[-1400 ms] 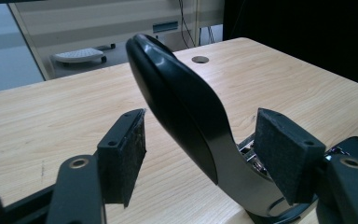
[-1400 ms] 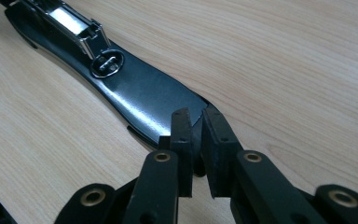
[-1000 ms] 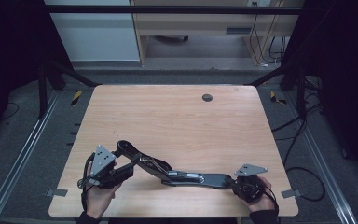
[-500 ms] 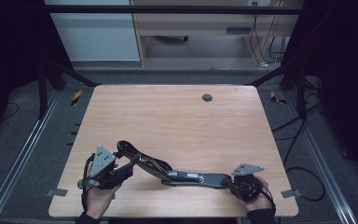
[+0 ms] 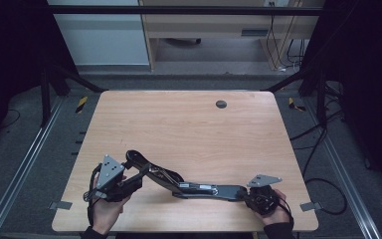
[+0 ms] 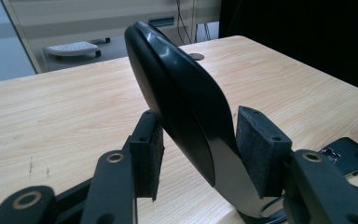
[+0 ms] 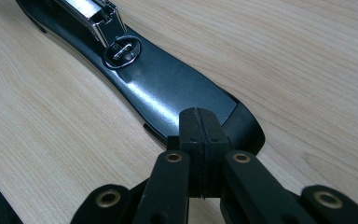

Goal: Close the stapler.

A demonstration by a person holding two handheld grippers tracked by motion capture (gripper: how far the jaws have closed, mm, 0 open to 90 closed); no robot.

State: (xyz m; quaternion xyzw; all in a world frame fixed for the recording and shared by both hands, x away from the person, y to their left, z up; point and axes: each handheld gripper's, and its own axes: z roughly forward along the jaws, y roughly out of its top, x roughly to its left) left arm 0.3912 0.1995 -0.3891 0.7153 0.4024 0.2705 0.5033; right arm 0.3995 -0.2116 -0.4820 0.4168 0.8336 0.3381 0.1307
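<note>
Black stapler (image 5: 179,181) between both grippers

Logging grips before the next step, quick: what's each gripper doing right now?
Left gripper: jaws just closing around the stapler's raised top arm.
Right gripper: shut, tips pressing on the stapler's base.

High view looks down on the table (image 5: 189,129); gripper views sit close, sharing the stapler (image 6: 182,98).

A lab-like recording bay is suggested: a pale wooden table (image 5: 189,134) is ringed by black curtains (image 5: 10,59), metal floor rails (image 5: 20,169) at 9 o'clock, loose cables (image 5: 323,134) at 3 o'clock.
</note>
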